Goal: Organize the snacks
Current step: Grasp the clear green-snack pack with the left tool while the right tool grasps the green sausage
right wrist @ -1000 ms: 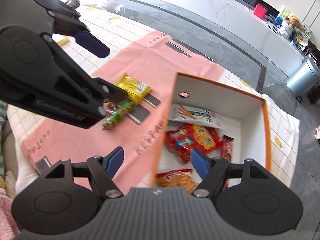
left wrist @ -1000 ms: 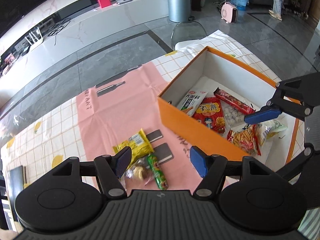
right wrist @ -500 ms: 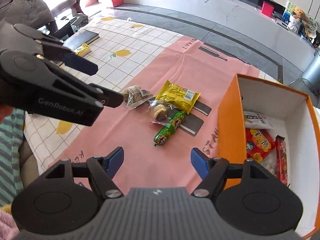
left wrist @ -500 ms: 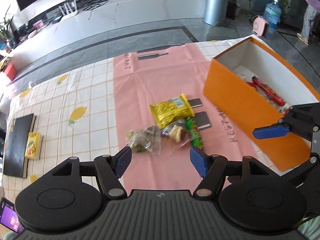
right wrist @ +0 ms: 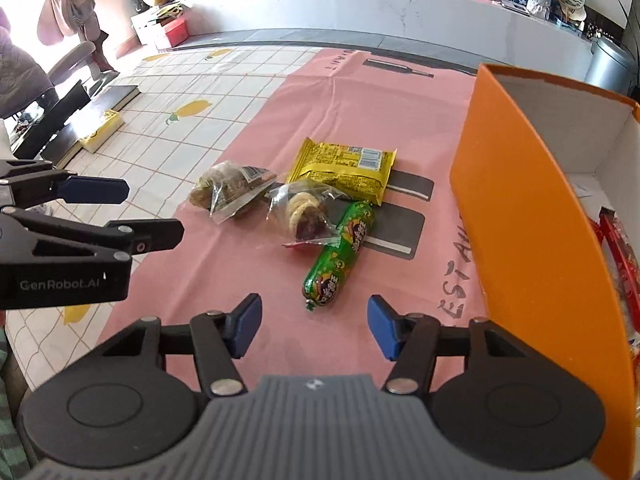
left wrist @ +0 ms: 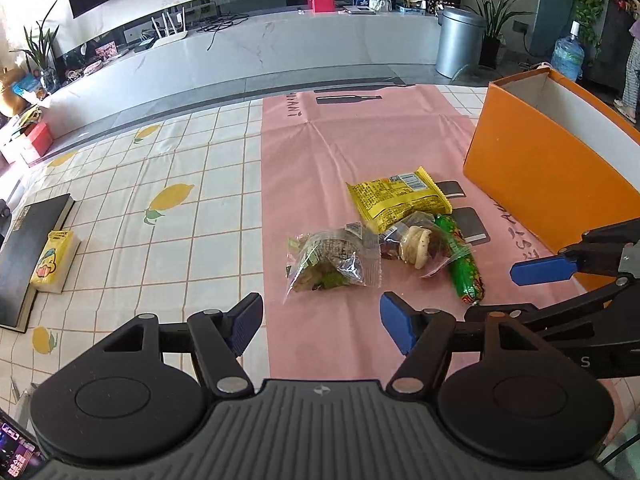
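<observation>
Four snacks lie in a bunch on the pink cloth [left wrist: 320, 152] on the counter, left of the orange box [right wrist: 520, 208]. The green sausage stick [right wrist: 340, 254] lies right in front of the right tool [right wrist: 314, 326], with its long side pointing away from it. The left tool [left wrist: 320, 320] faces the clear bag [left wrist: 332, 264]. Both tools are wide apart and hold nothing. Behind is a living room.

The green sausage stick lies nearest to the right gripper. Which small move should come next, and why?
Probably ease the right gripper forward and down over the green sausage stick. Its jaws are open and empty, and the stick's near end lies just ahead between them, free of the clear cookie bag that touches its far half. The orange box stands close on the right for the drop.
</observation>
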Tool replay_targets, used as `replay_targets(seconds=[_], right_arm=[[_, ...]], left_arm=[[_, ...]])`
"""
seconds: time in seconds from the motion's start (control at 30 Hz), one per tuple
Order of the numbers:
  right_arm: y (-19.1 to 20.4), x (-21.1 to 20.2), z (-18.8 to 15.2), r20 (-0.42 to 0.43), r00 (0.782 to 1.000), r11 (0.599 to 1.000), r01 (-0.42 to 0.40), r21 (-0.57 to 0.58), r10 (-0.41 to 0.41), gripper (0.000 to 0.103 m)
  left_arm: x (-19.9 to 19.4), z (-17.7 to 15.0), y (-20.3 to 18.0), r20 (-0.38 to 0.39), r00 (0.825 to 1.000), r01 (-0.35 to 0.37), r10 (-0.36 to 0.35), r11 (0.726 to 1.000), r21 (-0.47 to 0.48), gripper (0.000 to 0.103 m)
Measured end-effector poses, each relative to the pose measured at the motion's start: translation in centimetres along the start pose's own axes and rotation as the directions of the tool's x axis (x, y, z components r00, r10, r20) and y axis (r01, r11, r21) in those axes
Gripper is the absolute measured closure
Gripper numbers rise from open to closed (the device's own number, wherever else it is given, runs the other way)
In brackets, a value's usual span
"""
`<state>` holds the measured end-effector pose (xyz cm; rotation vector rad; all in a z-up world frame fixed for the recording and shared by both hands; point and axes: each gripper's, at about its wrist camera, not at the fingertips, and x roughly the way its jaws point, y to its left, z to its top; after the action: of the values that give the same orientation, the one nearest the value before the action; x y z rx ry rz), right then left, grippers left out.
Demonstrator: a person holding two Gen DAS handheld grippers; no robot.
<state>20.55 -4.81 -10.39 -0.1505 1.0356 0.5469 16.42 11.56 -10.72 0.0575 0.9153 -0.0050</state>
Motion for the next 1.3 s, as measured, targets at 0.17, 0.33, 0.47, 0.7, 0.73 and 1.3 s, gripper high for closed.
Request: replay_targets(seconds=[0.17,0.33,0.47,0.7,0.73,1.3], right_arm=[[-0.1,1.9,1.2,0.001,1.000,1.000,0.013,-0.012,-0.013,0.048],[-0.5,3.1,2.0,-0.008,0.999,0.999,0.032,-0.020,-0.032,0.051],[-0.9,3.7,2.3,-0.016,0.999,0.999,0.030,-0.021,-0.031,0.051],[-0.7,4.4,3.2,-0.025,0.999,0.998,0.032,-0.061,-0.034,0.051],[-0.7,4.5,3.3,-0.023,0.999,0.997,0.035,-0.063,-0.036,0.051],[-0.3,4.5,3.1,-0.042,0.996,0.990,0.073,-0.118,-0.079,0.067]], left_arm=[[1.8,0.0,-0.1,0.023,1.000,-0.004,0.002,0.997,0.080,0.016],[3.5,0.2,-0.9,0.048,0.999,-0.027,0.017,0.978,0.206,0.015],[4.6,0.1,-1.4,0.051,0.999,-0.024,0.010,0.957,0.289,0.014],[6.3,0.4,-2.6,0.078,0.997,-0.059,0.028,0.898,0.435,0.014],[6.6,0.5,-2.7,0.079,0.996,-0.063,0.031,0.892,0.447,0.014],[7.2,1.1,-3.3,0.029,0.999,-0.044,0.034,0.876,0.480,0.050]])
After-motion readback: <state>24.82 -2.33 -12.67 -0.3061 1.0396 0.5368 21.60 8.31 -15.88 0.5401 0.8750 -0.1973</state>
